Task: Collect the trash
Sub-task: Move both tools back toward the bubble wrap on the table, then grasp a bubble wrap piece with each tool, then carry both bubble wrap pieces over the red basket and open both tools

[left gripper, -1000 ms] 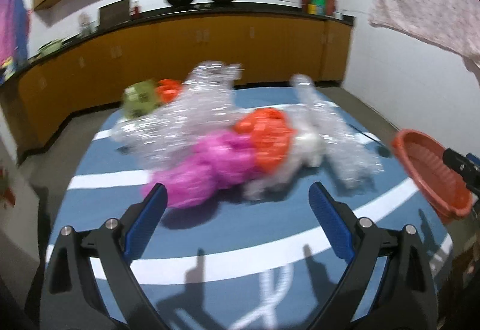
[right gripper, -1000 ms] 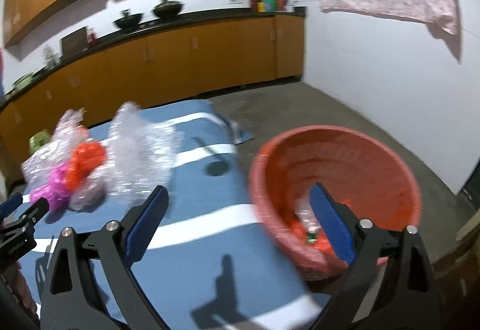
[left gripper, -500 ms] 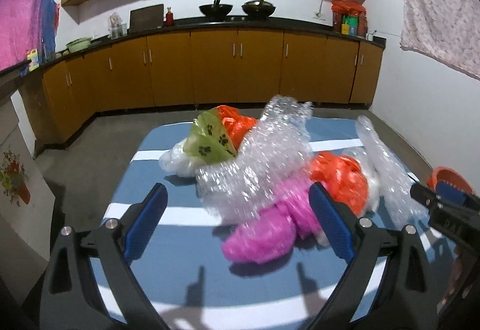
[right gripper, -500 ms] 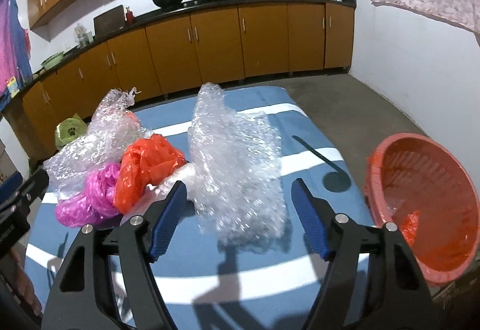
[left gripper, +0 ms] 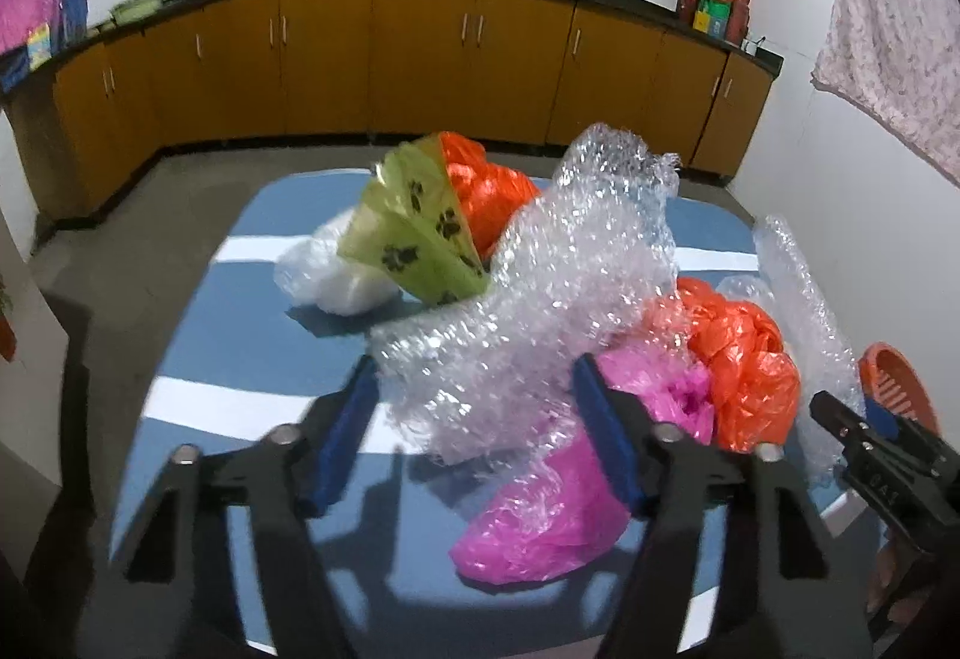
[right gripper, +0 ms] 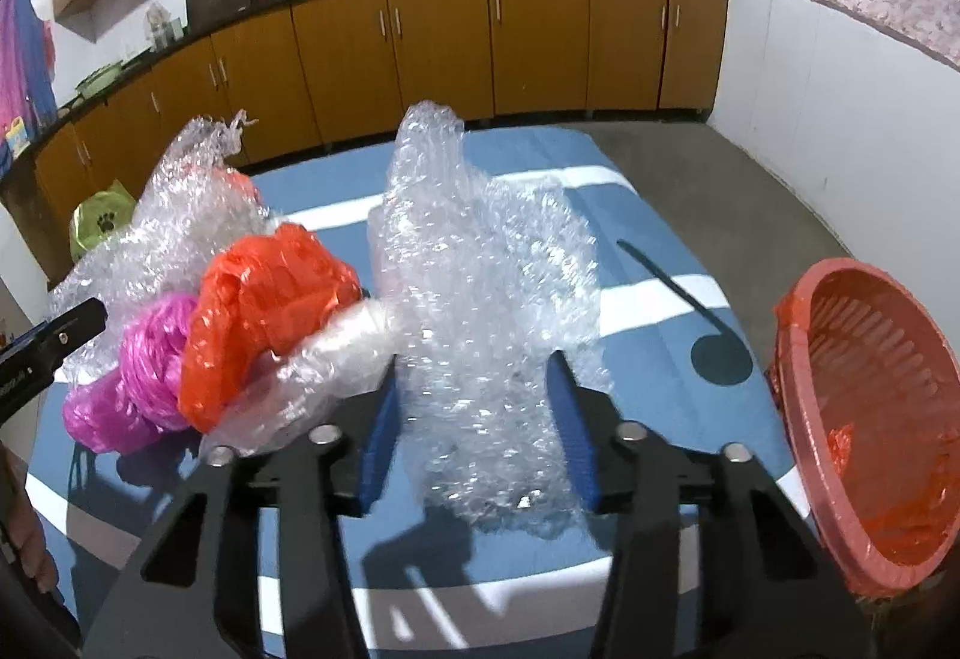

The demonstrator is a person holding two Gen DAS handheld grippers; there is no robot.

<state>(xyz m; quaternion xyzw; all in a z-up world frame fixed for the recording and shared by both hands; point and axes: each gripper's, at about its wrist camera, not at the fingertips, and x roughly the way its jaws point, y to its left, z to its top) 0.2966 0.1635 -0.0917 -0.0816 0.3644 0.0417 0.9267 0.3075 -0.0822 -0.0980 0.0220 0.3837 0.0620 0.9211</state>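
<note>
The blue table (left gripper: 198, 359), crossed by white stripes, fills both my views, and on it I count two wads of bubble wrap, two orange bags, one pink bag, one green paw-print bag and one white bag. The larger bubble wrap (left gripper: 540, 311) lies across the middle of the heap, and my left gripper (left gripper: 474, 419) is closing around its near end, the blue fingers (left gripper: 345, 434) either side of the plastic; I cannot tell whether they press it yet. My right gripper (right gripper: 477, 440) is closing on the second, upright bubble wrap (right gripper: 480, 311), which fills the gap between its fingers. One red basket (right gripper: 864, 407) stands off the table's right edge; only the right view shows orange scraps inside it. Only the left view shows the green paw-print bag (left gripper: 414, 233) in full, the far orange bag (left gripper: 486, 185) behind it and the white bag (left gripper: 342, 275) beside it. The near orange bag (right gripper: 264, 299) sits against the pink bag (right gripper: 144, 365).
</note>
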